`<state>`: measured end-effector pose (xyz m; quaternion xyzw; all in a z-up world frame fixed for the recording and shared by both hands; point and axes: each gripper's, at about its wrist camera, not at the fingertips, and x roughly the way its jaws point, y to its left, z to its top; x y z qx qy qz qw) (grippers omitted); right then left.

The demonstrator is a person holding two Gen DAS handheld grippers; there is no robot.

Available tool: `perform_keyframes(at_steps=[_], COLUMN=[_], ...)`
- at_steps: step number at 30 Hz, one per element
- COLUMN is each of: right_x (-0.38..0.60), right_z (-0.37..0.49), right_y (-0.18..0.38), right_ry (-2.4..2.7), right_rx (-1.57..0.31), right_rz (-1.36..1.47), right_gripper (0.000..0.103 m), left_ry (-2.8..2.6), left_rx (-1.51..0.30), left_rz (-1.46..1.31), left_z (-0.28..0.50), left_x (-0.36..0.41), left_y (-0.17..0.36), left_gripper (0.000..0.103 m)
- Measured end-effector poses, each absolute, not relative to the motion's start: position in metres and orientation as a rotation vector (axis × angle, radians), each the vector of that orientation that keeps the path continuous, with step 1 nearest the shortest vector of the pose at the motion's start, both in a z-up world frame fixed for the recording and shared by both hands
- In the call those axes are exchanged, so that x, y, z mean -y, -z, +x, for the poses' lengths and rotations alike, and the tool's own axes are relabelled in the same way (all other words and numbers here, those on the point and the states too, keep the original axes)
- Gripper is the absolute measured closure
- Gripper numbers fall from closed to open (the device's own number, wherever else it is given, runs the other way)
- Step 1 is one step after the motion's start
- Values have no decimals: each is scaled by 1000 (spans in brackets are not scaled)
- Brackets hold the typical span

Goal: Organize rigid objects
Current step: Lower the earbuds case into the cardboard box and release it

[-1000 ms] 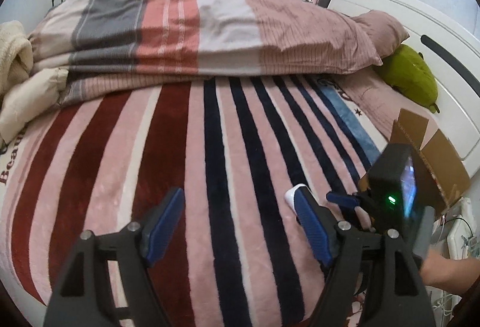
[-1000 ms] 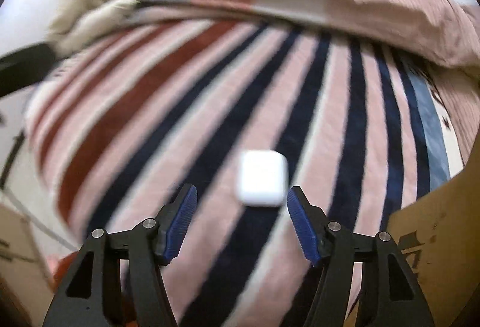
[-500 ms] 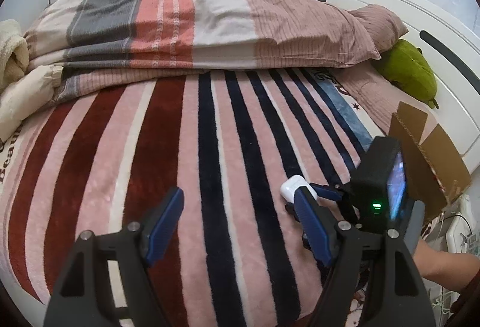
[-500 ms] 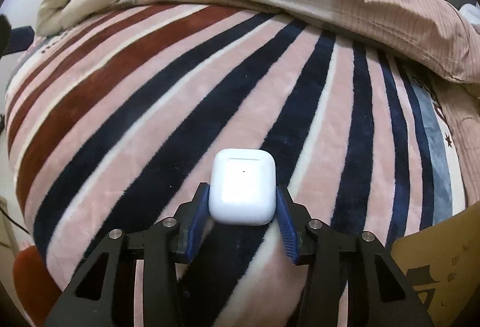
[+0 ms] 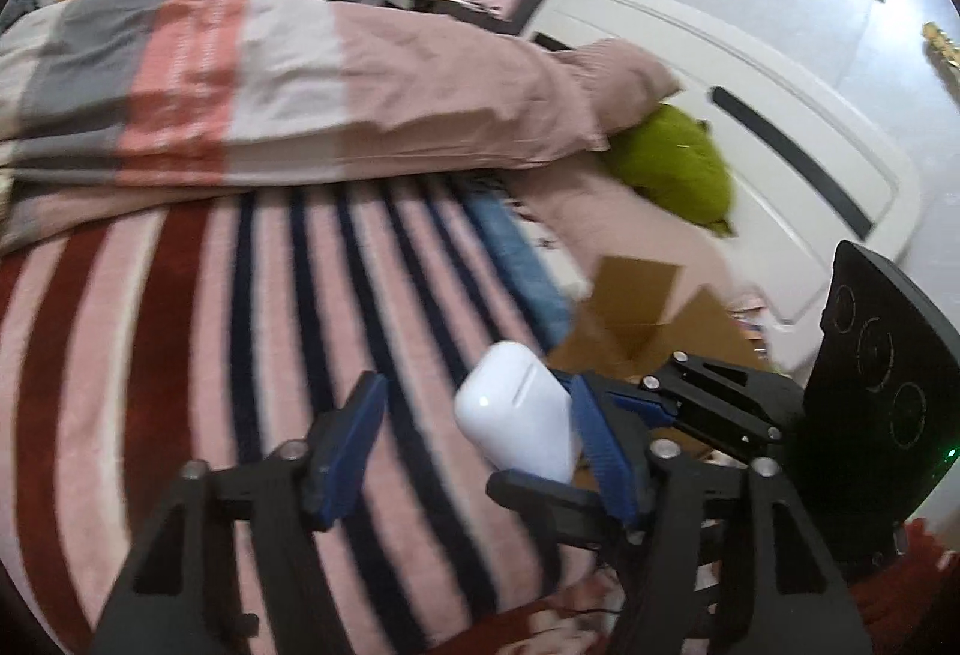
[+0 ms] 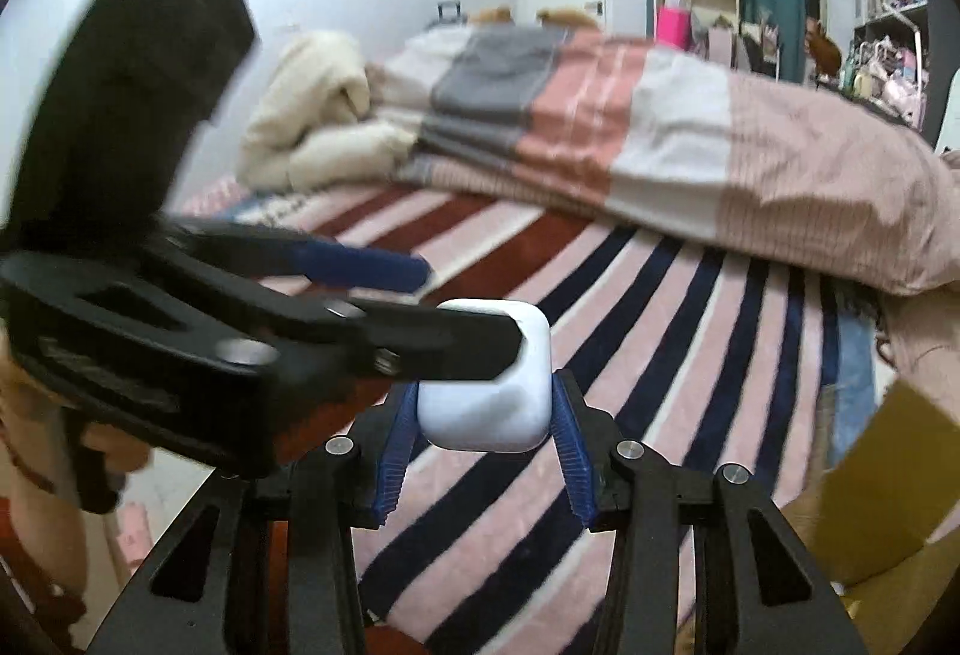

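The right hand-held gripper clamps the white earbud case above the striped bed, long axis seemingly upright, with the cardboard box near at 3 o'clock, while the left hand-held gripper gapes wide beside it

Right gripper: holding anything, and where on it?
Yes. The right gripper holds the white earbud case by its two opposite side faces, jaws shut on it, lifted off the striped blanket. The left gripper is open.
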<state>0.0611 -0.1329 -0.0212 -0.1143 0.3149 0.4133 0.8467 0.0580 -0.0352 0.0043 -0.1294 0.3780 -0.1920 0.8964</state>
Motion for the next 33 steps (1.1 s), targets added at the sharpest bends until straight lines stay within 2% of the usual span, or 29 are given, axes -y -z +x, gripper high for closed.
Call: perform_keyframes(at_steps=[2, 5, 11, 20, 21, 26, 29, 33], right_x=[148, 176, 242, 311, 315, 323, 321, 314], right_z=[60, 62, 80, 112, 115, 121, 115, 108], right_y=[10, 2, 4, 25, 28, 34, 32, 27], right_ry=[-857, -824, -726, -585, -572, -549, -545, -546], right_rx=[-634, -617, -634, -780, -798, -854, -840, -824], right_rz=[-230, -205, -152, -145, -146, -138, -150, -165], right_gripper=[64, 64, 64, 64, 64, 62, 50, 49], left_ry=[453, 527, 611, 656, 649, 591, 553, 460], left_rx=[-782, -794, -854, -973, -976, -947, -904, -816], left_rz=[-270, -245, -190, -99, -91, -55, -58, -49], left_z=[65, 81, 117, 154, 155, 149, 139, 115], left_x=[53, 89, 160, 232, 234, 227, 211, 184], left_y=[-10, -16, -9, 18, 19, 16, 6, -14], left_gripper=[59, 68, 69, 68, 67, 42, 31, 19])
